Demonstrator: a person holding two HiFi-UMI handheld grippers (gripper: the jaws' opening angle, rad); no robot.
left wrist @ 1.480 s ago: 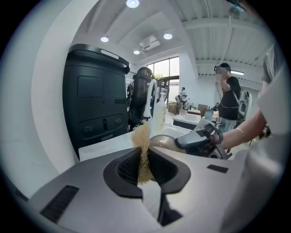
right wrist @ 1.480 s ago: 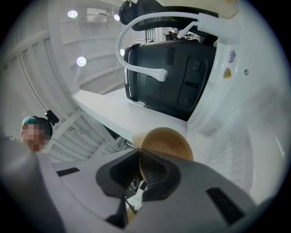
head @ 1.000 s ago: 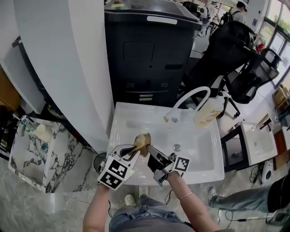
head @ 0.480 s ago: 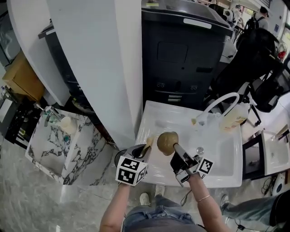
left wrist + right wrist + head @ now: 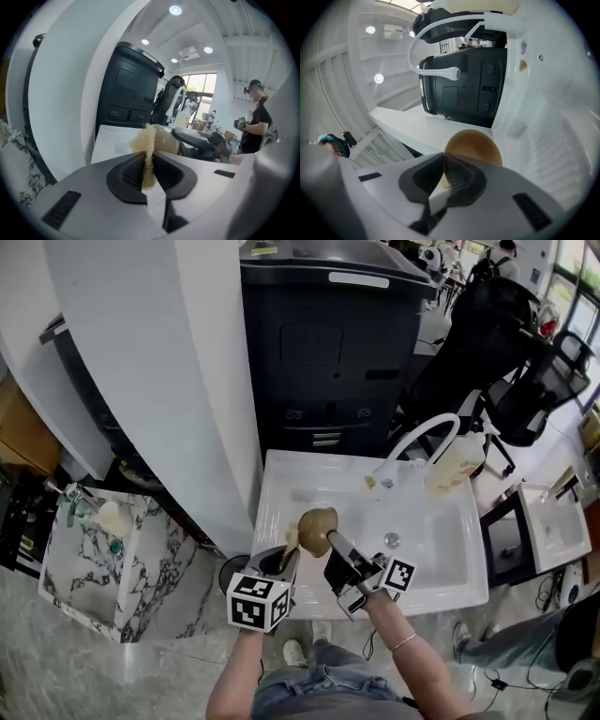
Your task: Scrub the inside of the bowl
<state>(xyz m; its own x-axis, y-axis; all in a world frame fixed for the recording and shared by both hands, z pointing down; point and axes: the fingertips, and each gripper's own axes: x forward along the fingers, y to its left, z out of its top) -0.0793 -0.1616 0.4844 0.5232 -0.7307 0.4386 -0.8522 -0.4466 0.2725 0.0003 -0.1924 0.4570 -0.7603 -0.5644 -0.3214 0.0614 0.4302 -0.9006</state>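
Left gripper (image 5: 147,171) jaws clamp the tan scrub pad (image 5: 146,140). Right gripper (image 5: 442,176) jaws pinch the bowl (image 5: 474,146) by its rim — lower centre, over the sink (image 5: 441,563) — pad just left of the bowl, left gripper nearest.

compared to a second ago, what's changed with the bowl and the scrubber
The scrubber lay against the bowl a second ago, drew slightly off to its left, and is now back at the bowl's left edge. Nothing was let go: the left gripper stays shut on the scrubber and the right gripper on the bowl's rim, both over the front left of the sink.
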